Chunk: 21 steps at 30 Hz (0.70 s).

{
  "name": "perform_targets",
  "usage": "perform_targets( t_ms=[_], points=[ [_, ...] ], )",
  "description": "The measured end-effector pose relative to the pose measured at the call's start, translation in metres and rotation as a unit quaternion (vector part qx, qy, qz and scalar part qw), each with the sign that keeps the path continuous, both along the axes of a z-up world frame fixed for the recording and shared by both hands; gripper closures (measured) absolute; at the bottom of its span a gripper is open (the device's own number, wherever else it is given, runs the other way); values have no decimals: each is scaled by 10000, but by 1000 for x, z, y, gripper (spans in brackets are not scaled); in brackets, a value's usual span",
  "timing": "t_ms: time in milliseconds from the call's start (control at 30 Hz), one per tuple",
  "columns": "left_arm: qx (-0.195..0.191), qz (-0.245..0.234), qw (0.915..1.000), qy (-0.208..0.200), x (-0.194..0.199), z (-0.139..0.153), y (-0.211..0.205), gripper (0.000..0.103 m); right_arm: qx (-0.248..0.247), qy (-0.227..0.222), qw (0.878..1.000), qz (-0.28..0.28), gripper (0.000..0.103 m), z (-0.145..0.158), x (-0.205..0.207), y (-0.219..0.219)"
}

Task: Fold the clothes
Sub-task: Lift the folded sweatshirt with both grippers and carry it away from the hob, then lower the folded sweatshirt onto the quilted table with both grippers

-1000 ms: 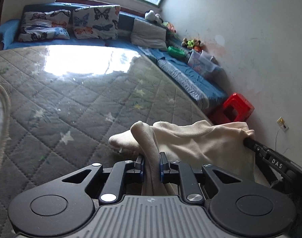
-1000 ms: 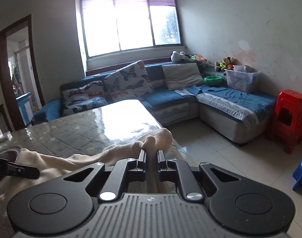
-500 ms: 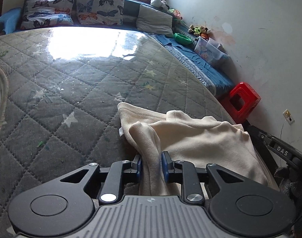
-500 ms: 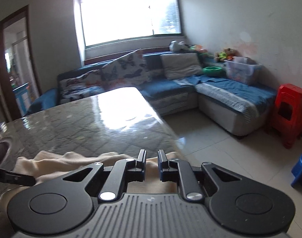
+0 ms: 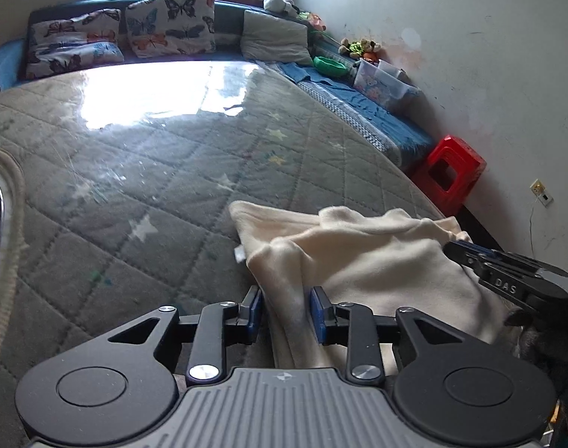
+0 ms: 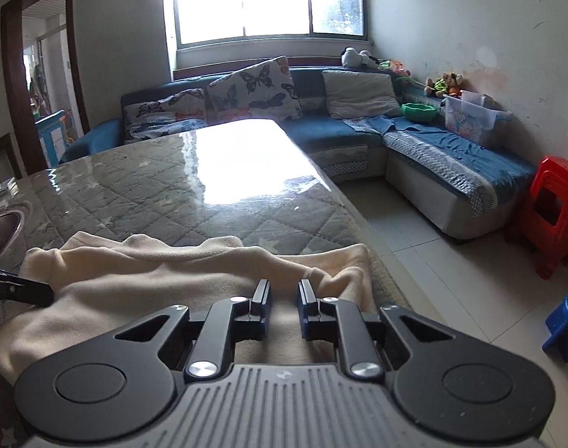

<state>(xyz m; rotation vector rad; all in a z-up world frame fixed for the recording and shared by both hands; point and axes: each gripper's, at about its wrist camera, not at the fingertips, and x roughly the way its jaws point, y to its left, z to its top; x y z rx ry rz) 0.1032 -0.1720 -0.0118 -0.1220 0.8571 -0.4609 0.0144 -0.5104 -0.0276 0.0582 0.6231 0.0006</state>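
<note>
A cream, soft fleece garment (image 5: 362, 257) lies partly folded at the near right corner of the grey quilted star-patterned tabletop (image 5: 142, 171), close against the right edge. Its long axis runs side to side, from my left gripper (image 5: 286, 308) across to my right gripper (image 6: 284, 304).

In the left wrist view, a raised ridge of the garment passes between the blue-padded fingers (image 5: 255, 308). The jaws stand a little apart and I judge they are slack on the cloth; whether the pads touch it I cannot tell. The gripper sits low, aimed along the tabletop toward the far edge.

In the right wrist view, the jaws are apart with a clear gap, nothing between them, hovering just above the garment's flat top layer near its right end. That gripper is level and points toward the far edge, beside the right edge.

Both grippers sit equally near the garment, one at each end. My judgement: the fold is laid, and the next fold would run across that long axis.
</note>
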Motion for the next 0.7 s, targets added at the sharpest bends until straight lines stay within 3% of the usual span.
perform_targets(
  t_ms=[267,400,500,700],
  points=[
    [29,-94,9996,-254,2,7,-7,72,22,-197,9984,534,85,14,7,30],
    [220,-214,9986,-436,-2,7,-12,72,-151,-145,9986,491,83,10,18,39],
    [303,-236,9984,-410,1,3,-13,71,-214,-9,9988,451,72,5,25,34],
    [382,4,9988,-291,10,-3,-12,71,-11,36,9996,267,71,3,28,22]
  ],
)
